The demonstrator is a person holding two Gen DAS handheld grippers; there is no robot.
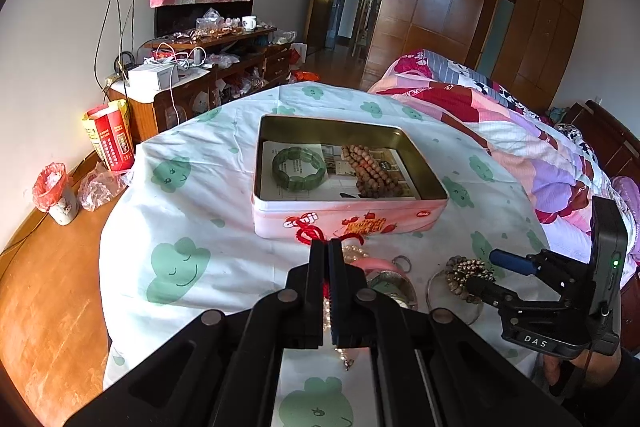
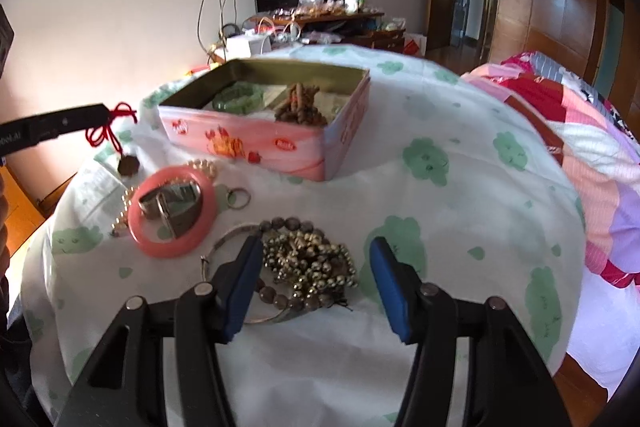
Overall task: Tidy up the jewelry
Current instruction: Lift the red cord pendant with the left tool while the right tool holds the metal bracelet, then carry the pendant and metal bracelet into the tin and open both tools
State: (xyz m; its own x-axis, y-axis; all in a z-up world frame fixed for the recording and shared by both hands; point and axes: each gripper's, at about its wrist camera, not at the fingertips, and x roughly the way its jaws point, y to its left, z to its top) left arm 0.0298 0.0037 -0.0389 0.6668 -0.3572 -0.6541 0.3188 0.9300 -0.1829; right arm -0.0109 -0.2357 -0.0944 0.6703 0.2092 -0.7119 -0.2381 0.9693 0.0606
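The left tool (image 1: 326, 247), pinched on a red cord pendant (image 2: 110, 131), hangs near-left of the open tin (image 1: 348, 215) (destination just beyond). The right tool (image 2: 316, 267), spread wide, straddles the metallic bead pile (image 2: 310, 261) on the tabletop (image 2: 460, 227).

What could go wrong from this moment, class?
1. The left gripper pinches only the thin red knotted cord, and its dark pendant dangles, so it could slip or snag the pink rectangular tin.
2. The open right gripper straddles the tangled gold bead pile; closing may also drag the thin silver bangle.
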